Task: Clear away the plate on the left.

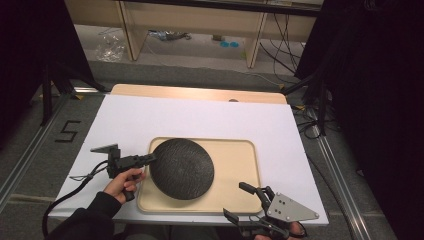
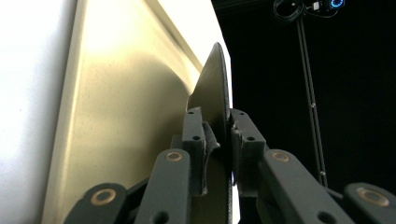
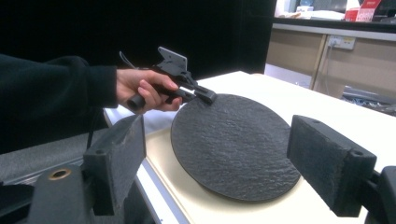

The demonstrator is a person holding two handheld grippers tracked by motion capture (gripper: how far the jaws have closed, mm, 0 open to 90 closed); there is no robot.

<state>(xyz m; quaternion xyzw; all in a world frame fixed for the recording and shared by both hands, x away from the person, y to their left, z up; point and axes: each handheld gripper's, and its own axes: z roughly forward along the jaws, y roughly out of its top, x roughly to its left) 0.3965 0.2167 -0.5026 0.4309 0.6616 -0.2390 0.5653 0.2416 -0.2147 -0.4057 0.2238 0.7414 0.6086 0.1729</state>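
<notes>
left gripper (image 1: 150, 159) is pinching the black plate's (image 1: 182, 168) left rim, tilting it over the tray (image 1: 240, 175) | right gripper (image 1: 250, 200) is hanging wide open, just right of the plate | left's the one on it

We saw a table (image 1: 200, 93) with a pale wooden top, its far edge bare. A white sheet (image 1: 195, 117) covered nearly all of it, reaching the near edge and both sides. On the sheet, towards the near side and about the middle, lay a cream tray (image 1: 240, 170) with rounded corners and a low raised rim. The table stood on a grey floor (image 1: 30, 165).
</notes>
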